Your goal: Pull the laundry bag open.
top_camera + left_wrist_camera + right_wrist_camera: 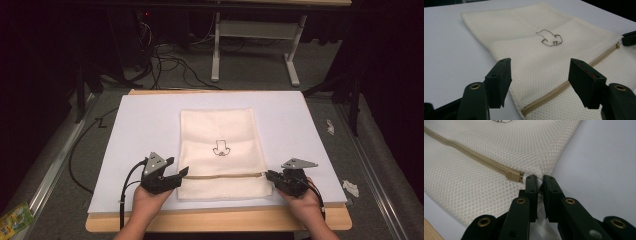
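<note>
A cream mesh laundry bag lies flat on the white board, with a small drawn emblem at its middle and a tan zipper across its near end. In the left gripper view the bag spreads out ahead and the zipper runs between the jaws. My left gripper hovers open at the bag's left edge by the zipper's end. My right gripper is shut on the bag's right edge beside the zipper pull, mesh pinched between its pads.
The white board rests on a wooden table whose front edge is close to both hands. A cable trails from the left gripper. Crumpled paper scraps lie to the right of the board.
</note>
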Demonstrator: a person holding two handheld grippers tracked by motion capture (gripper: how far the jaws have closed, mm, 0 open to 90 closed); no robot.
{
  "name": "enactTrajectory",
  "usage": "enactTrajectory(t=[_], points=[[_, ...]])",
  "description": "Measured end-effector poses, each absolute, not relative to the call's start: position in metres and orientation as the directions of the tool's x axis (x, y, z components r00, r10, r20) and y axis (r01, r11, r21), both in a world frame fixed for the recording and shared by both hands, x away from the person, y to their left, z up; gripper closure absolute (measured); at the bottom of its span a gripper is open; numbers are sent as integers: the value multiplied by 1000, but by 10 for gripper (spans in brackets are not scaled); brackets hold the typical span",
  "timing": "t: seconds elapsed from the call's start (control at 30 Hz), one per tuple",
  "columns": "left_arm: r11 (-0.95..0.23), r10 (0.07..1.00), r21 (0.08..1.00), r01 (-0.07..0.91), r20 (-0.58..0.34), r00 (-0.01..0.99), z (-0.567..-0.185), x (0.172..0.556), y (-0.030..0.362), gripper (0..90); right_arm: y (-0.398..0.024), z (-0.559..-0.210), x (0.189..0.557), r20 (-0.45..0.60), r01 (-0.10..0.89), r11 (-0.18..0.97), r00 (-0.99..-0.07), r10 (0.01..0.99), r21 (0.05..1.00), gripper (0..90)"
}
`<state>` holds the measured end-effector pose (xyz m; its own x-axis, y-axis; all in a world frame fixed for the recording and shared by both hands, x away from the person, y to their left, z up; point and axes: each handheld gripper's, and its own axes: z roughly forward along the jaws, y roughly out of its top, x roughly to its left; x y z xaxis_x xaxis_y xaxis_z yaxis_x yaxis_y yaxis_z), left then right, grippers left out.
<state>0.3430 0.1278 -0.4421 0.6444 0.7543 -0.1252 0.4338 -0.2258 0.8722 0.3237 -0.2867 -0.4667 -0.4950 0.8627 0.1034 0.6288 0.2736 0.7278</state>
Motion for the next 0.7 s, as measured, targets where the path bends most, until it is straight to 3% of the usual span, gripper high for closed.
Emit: enactTrajectory(t=[0.43, 0.7], points=[[-282, 627, 862, 422, -168, 760, -443, 331, 61, 407, -287, -457, 318, 73, 565, 287, -530, 845, 773, 842], [-265, 590, 858, 439, -216, 778, -452, 335, 27, 424, -286, -454, 315, 73, 549, 277, -531, 844, 788, 843]])
